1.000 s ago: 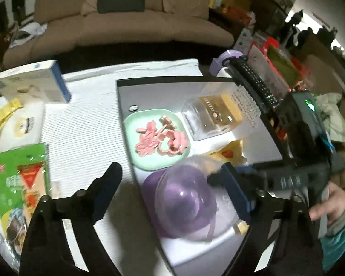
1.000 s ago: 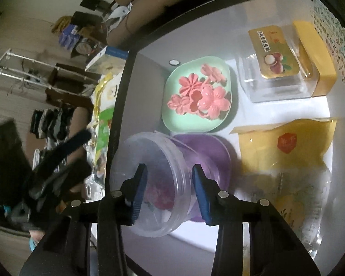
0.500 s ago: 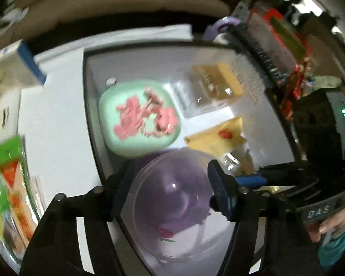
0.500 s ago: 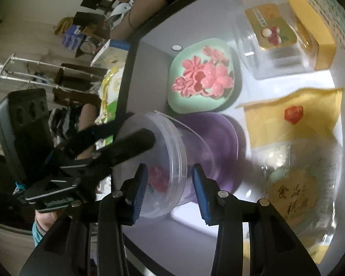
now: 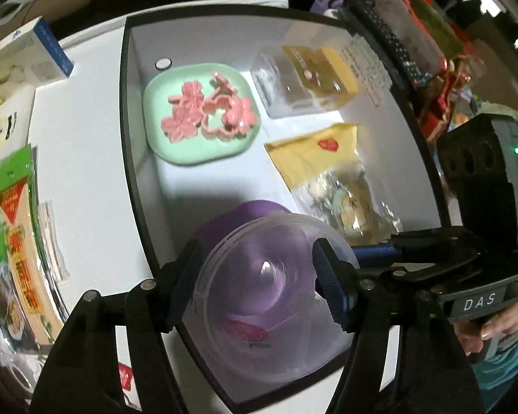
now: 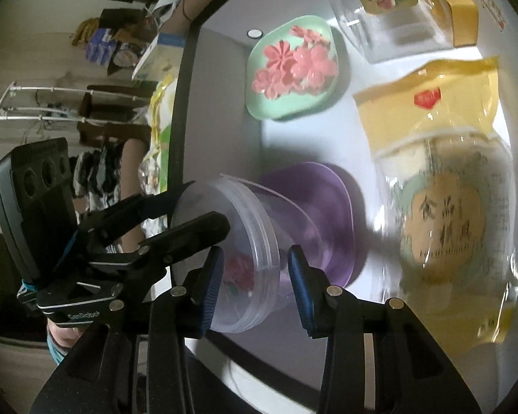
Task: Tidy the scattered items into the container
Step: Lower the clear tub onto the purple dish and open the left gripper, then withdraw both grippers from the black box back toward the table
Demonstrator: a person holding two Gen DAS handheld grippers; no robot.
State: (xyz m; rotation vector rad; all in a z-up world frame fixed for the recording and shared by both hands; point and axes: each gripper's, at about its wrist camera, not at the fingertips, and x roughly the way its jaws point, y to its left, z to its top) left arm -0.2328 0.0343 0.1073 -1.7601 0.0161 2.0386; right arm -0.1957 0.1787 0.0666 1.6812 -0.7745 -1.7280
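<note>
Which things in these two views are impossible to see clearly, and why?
- Text on yellow snack bag: right wrist view, blurred.
- Red item inside clear tub: both views, blurred behind the plastic.
- Purple lid: partly covered by the tub.
- Green packet: left wrist view, cut by edge.

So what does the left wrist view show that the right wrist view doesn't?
Left wrist only: a green packet beside the tray and a remote past it. Right wrist only: a white rack by the wall. Both: the clear tub gripped by both grippers over the purple lid, the green plate and the yellow bag.
</note>
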